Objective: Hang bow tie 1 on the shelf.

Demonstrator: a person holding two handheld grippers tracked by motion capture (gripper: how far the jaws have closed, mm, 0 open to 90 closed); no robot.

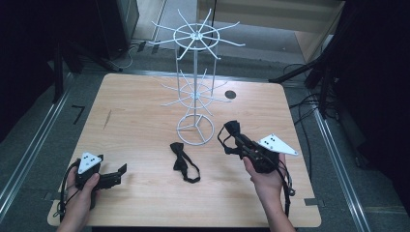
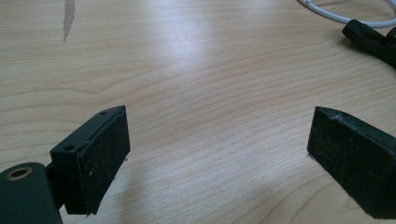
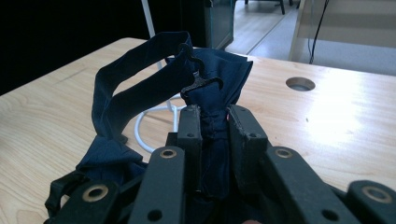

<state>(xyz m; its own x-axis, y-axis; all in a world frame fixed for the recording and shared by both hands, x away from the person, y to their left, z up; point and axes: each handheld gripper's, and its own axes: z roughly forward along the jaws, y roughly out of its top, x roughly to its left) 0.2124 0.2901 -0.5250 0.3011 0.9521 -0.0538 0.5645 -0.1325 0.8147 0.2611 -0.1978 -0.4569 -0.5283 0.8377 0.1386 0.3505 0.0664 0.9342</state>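
My right gripper [image 1: 237, 137] is shut on a dark blue bow tie [image 3: 212, 88], lifted just above the table to the right of the stand's base. The tie's knot sits between the pads and its neck strap [image 3: 123, 93] loops off to the left, with a small black hook standing above the jaws. A second bow tie [image 1: 183, 162] lies flat on the table in front of the white wire display stand [image 1: 195, 77]. My left gripper [image 1: 116, 175] rests at the front left corner, open, with only bare wood between its jaws [image 2: 215, 154].
The wooden table [image 1: 140, 116] has a round cable hole [image 1: 230, 94] at the back right and a dark scratch at the left. The stand's ring base [image 1: 195, 129] sits mid-table with two tiers of wire arms above. Cables run on the floor around.
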